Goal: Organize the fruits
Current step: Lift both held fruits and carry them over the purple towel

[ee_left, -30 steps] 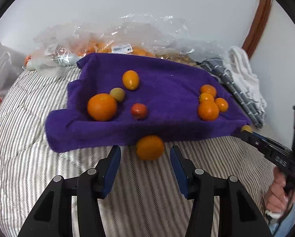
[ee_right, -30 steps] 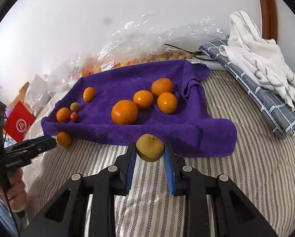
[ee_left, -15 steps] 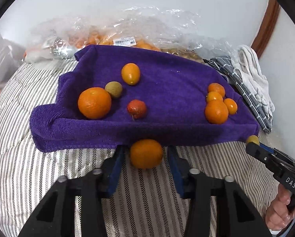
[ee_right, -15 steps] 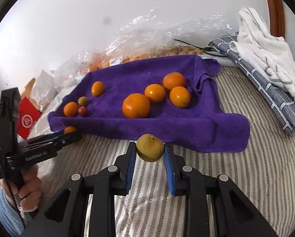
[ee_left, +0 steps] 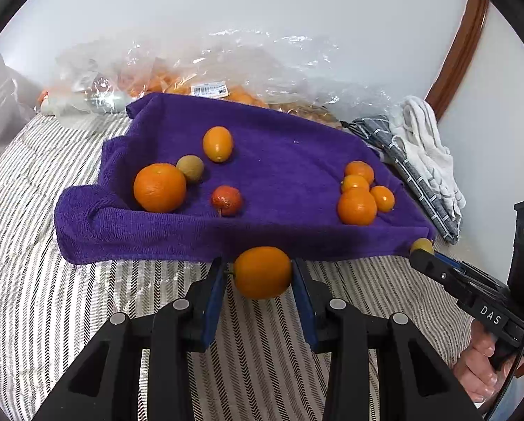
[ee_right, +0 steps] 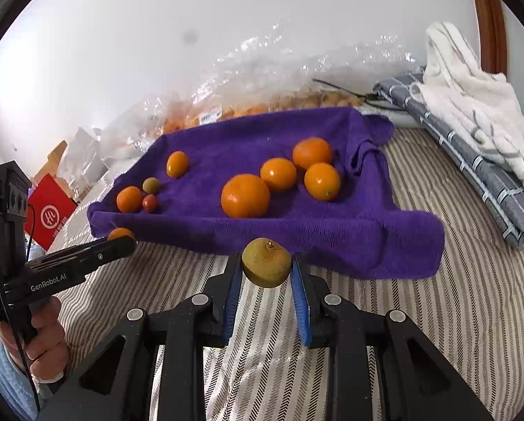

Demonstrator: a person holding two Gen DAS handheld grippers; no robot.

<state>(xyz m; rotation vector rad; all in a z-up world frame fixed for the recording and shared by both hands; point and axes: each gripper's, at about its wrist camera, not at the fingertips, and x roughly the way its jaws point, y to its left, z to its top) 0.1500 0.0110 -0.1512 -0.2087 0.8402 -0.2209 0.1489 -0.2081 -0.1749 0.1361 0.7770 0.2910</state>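
Observation:
A purple towel [ee_left: 290, 161] lies on the striped bed. On its left are a big orange [ee_left: 159, 187], a greenish fruit [ee_left: 190, 167], an oval orange fruit [ee_left: 218, 144] and a small red fruit [ee_left: 227, 200]. On its right is a cluster of several oranges [ee_left: 357, 206]. My left gripper [ee_left: 258, 273] is shut on an orange fruit [ee_left: 262, 272] just in front of the towel's near edge. My right gripper [ee_right: 266, 263] is shut on a yellow-green fruit [ee_right: 266, 262] in front of the towel [ee_right: 349, 231].
Clear plastic bags of fruit [ee_left: 227, 77] lie behind the towel by the wall. Folded grey and white cloths [ee_right: 472, 133] are at the right. A red box [ee_right: 49, 215] stands at the left. The striped bedcover [ee_left: 51, 298] surrounds the towel.
My left gripper has closed on the orange fruit that lay in front of the towel and lifted it slightly. My right gripper still holds the yellow-green fruit and has shifted a little.

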